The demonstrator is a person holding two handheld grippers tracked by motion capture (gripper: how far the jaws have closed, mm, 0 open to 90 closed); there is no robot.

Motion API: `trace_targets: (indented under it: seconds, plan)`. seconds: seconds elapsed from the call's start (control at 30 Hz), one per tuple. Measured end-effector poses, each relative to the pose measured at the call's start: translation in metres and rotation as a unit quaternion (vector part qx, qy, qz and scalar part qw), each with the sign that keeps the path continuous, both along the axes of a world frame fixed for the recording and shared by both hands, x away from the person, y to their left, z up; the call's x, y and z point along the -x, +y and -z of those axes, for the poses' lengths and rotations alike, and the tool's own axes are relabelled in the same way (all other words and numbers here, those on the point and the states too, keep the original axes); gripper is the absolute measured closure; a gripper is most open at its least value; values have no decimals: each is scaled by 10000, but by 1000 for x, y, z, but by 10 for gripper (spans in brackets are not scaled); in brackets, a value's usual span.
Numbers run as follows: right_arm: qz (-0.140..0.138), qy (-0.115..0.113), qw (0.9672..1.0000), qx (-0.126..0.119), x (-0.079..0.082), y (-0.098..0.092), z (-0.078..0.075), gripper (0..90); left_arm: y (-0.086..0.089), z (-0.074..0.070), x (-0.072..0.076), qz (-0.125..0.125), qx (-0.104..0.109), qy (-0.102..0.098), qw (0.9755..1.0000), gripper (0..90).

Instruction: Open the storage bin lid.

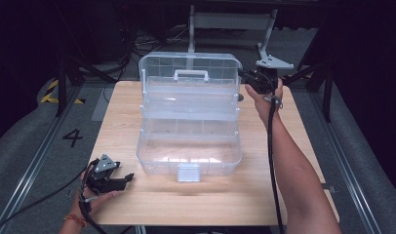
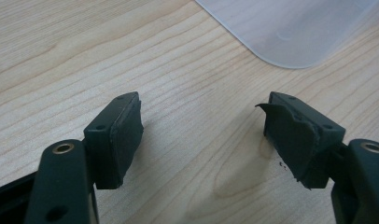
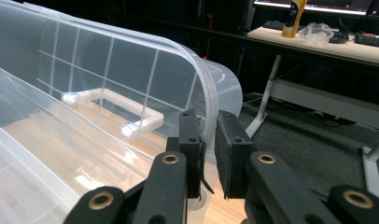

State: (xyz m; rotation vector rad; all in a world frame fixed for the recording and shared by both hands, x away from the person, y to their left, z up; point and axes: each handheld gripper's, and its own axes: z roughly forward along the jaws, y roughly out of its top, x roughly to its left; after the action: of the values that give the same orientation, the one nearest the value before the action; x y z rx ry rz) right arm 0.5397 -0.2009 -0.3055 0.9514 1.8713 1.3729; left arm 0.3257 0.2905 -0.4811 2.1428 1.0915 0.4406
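A clear plastic toolbox (image 1: 188,151) stands in the middle of the wooden table (image 1: 119,122) with its lid (image 1: 188,66) swung up and back. The lid's white handle (image 1: 191,74) faces me. My right gripper (image 1: 244,77) is at the lid's upper right corner, shut on the lid's rim (image 3: 204,93); in the right gripper view that gripper (image 3: 208,140) has the thin clear edge pinched between its pads. My left gripper (image 1: 130,178) rests low by the table's front left and stands open; between its jaws (image 2: 201,130) lies only bare wood. A rounded corner of the toolbox (image 2: 290,28) shows ahead of it.
The toolbox's inner tray (image 1: 188,105) sits stepped back under the lid, and a white latch (image 1: 188,172) hangs at the front wall. Dark stands and cables (image 1: 137,44) lie behind the table. A desk with a bottle (image 3: 292,18) stands farther off.
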Motion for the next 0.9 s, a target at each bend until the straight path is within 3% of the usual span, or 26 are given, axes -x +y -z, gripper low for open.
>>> trace_targets:
  seconds: [0.9]
  plan:
    - [90, 305, 9994, 128, -28, 3, 5, 803, 0, 0, 0, 5, -17, -10, 10000, 282]
